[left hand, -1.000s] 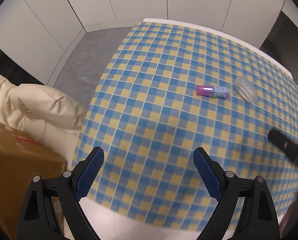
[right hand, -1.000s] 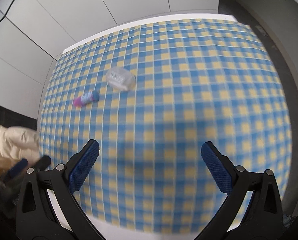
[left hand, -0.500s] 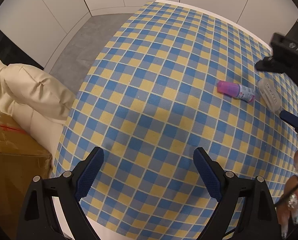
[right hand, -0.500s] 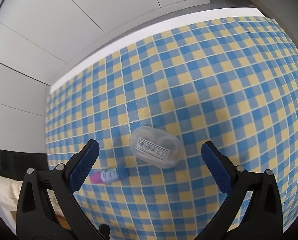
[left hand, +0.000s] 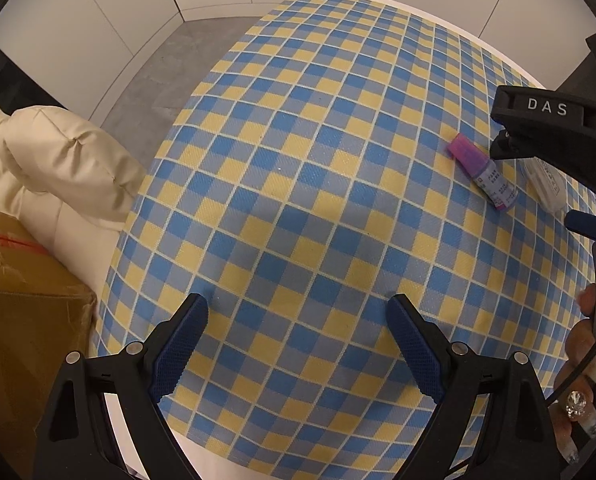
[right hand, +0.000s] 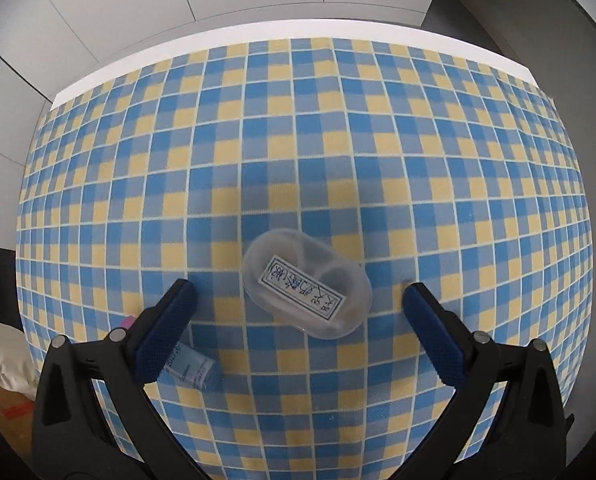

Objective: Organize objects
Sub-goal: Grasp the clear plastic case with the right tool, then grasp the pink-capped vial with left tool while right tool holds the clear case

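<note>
Two items on checked cloth (right hand: 337,160) — clear oval case (right hand: 306,283) and pink-capped vial (left hand: 485,174). Case lies between my right gripper (right hand: 298,300) fingers, long axis running slantwise across gap, pads wide apart, not touching it. Vial just beside right gripper's left finger. Left gripper (left hand: 298,320) jaws spread, empty, well apart from both — right is nearer. Case lidded; contents I cannot tell.

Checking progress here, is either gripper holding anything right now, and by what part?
Nothing is held. The right gripper stands open around the clear case; the left gripper is open over bare cloth.
</note>
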The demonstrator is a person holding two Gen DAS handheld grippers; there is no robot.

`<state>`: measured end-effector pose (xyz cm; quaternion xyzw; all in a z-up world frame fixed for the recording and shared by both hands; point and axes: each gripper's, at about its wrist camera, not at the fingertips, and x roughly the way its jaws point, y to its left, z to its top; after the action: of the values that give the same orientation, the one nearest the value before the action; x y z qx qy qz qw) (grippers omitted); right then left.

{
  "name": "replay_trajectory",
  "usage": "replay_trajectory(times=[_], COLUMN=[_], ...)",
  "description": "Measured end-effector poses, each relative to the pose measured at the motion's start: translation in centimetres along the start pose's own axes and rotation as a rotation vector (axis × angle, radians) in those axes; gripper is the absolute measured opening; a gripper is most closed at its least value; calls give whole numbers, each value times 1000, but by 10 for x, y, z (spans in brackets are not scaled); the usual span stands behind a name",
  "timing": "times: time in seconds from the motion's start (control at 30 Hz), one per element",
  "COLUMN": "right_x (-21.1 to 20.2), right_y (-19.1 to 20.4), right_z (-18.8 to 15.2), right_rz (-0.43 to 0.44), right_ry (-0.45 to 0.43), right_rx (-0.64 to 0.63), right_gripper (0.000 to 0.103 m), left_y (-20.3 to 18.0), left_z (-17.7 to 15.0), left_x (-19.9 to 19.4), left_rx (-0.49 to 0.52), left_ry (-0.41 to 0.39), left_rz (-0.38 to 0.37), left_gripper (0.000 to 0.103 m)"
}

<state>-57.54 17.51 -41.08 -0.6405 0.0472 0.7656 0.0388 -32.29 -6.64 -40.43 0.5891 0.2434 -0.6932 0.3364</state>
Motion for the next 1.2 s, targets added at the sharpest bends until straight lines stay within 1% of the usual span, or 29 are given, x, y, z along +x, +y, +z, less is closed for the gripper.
replay_trajectory(times=[0.13, 0.2, 0.27, 0.3, 0.33, 0.37, 0.53, 0.67, 0.7, 0.73, 0.8, 0.83, 0.87, 0.9, 0.93, 0.97, 1.0, 1.03, 1.07, 1.1, 1.13, 1.17, 1.2], right_x=[1, 0, -3, -6, -10, -12, -10, -11, -12, -15, -15, -15, -16, -16, -16, -17, -18, -26, -26, -26, -30, -30, -28], right_y=[3, 2, -2, -5, -9, -12, -29, -44, -53, -74, -86, -94, -105, -111, -117, -126, -129, -139, -141, -141, -141, -141, -142], right_z=[-1, -5, -11, -13, -16, -17, -20, -33, -39, -52, -62, -67, -67, -70, -72, -75, -65, -46, -45, -43, -48, -47, -45], right_rz=[2, 10, 0, -3, -7, -10, 58, 35, 35, 39, 35, 35, 39, 44, 49, 52, 52, 51, 47, 40, 34, 34, 35], right_ry=[-7, -41, -107, -137, -173, -193, -223, -242, -241, -236, -236, -230, -226, -220, -214, -211, -210, -209, -211, -211, -211, -210, -210], right_rx=[10, 17, 17, 19, 25, 23, -33, -95, -103, -105, -101, -94, -88, -81, -72, -67, -63, -61, -65, -70, -77, -82, -79], right_gripper=[103, 103, 92, 77, 56, 54, 54, 54, 54, 54, 54, 54, 54, 54, 54, 54, 54, 54, 54, 54, 54, 54, 54], left_y=[0, 0, 0, -1, -3, -5, -24, -48, -55, -72, -103, -122, -140, -155, -162, -183, -186, -207, -212, -218, -222, -223, -226], left_z=[-2, -1, -1, 0, 0, 1, 11, 19, 21, 29, 41, 52, 76, 93, 96, 106, 107, 103, 103, 105, 103, 101, 99], left_x=[1, 2, 3, 4, 4, 5, 7, 7, 8, 3, -6, -12, -12, -12, -14, -22, -25, -38, -43, -46, -49, -51, -53], left_rx=[4, 11, 25, 37, 51, 66, 156, 240, 257, 272, 297, 305, 314, 324, 332, 338, 342, 337, 336, 335, 336, 333, 330], left_ry=[0, -4, -16, -25, -35, -46, -89, -133, -141, -147, -162, -170, -171, -171, -182, -194, -202, -210, -222, -218, -204, -197, -197], left_rz=[0, 0, -7, -14, -24, -31, -79, -95, -100, -106, -118, -130, -139, -141, -136, -131, -147, -154, -151, -153, -164, -158, -136], left_gripper=[91, 91, 91, 91, 91, 91, 91, 91, 91, 91, 91, 91, 91, 91, 90, 83, 70, 60, 32, 16, 15, 15, 15])
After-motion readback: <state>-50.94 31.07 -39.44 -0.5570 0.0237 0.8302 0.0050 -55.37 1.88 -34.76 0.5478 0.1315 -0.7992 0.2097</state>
